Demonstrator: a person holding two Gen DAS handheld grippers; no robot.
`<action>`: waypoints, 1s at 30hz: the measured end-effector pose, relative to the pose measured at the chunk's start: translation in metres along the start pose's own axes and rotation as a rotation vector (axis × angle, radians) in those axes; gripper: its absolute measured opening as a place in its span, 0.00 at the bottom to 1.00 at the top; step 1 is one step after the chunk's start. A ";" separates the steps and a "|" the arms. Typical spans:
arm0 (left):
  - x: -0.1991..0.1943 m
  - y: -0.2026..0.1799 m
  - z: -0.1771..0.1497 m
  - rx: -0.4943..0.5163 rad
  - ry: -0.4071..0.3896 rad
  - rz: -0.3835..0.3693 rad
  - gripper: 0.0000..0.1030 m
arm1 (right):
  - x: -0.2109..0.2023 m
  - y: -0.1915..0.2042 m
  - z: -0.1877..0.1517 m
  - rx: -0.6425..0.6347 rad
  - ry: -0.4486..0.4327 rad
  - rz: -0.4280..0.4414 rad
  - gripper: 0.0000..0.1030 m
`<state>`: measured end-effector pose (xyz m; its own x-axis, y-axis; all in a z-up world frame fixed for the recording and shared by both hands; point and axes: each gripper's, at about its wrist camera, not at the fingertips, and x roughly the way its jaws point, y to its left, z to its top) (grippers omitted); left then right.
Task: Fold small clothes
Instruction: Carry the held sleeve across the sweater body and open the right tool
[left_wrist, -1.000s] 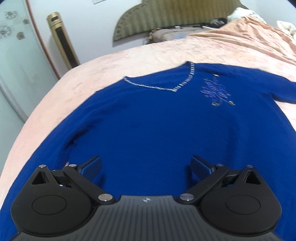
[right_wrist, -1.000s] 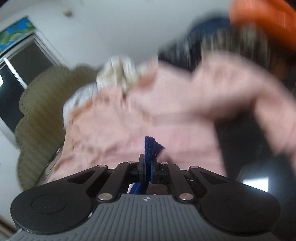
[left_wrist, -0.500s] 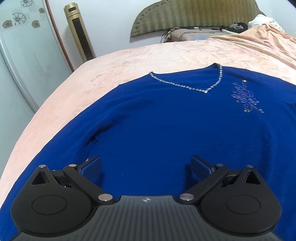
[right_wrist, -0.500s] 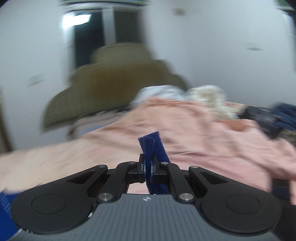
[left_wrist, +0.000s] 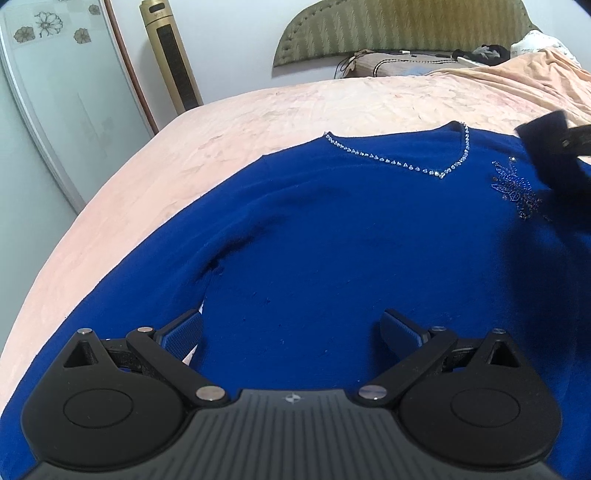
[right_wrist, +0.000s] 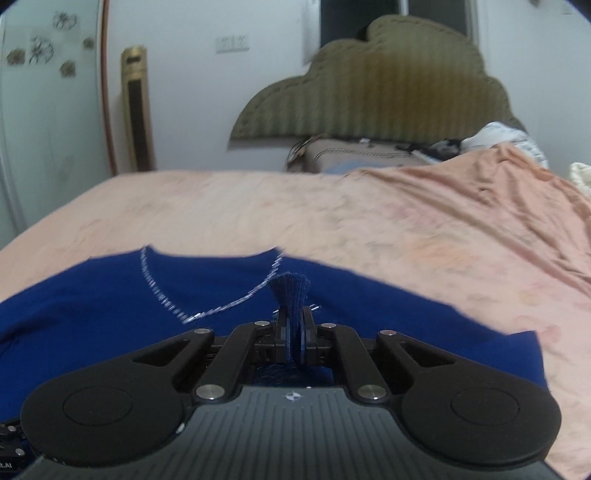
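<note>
A blue V-neck sweater (left_wrist: 351, 240) with a rhinestone neckline lies spread face up on the pink bedspread (left_wrist: 258, 122). My left gripper (left_wrist: 291, 328) is open and empty, low over the sweater's lower left body near the armpit. My right gripper (right_wrist: 293, 325) is shut on a blue sleeve cuff (right_wrist: 290, 291) and holds it above the sweater's chest (right_wrist: 110, 306). That cuff and gripper show at the right edge of the left wrist view (left_wrist: 550, 140), over the beaded chest motif (left_wrist: 513, 188).
A padded olive headboard (right_wrist: 369, 92) and pillows (right_wrist: 354, 155) are at the far end of the bed. A gold tower fan (left_wrist: 170, 55) and a glass wardrobe door (left_wrist: 48, 96) stand at the left. Rumpled bedding (right_wrist: 517, 192) lies at the far right.
My right gripper has swung left with the sleeve cuff, from facing the bed's far side to over the sweater's chest. The left gripper has shifted slightly and stays open.
</note>
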<state>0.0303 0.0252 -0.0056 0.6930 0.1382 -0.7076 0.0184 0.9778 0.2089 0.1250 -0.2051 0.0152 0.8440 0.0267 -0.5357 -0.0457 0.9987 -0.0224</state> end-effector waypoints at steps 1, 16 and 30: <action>0.001 0.001 0.000 -0.001 0.001 -0.002 1.00 | 0.004 0.003 0.000 -0.001 0.014 -0.007 0.10; 0.001 0.013 -0.005 -0.009 0.000 -0.019 1.00 | 0.021 0.060 0.012 -0.081 0.003 0.015 0.10; 0.000 0.035 -0.012 -0.033 -0.001 0.014 1.00 | 0.030 0.151 0.030 -0.157 -0.027 0.154 0.10</action>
<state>0.0218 0.0610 -0.0063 0.6935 0.1514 -0.7044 -0.0152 0.9805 0.1958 0.1596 -0.0523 0.0207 0.8342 0.1820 -0.5206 -0.2563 0.9638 -0.0737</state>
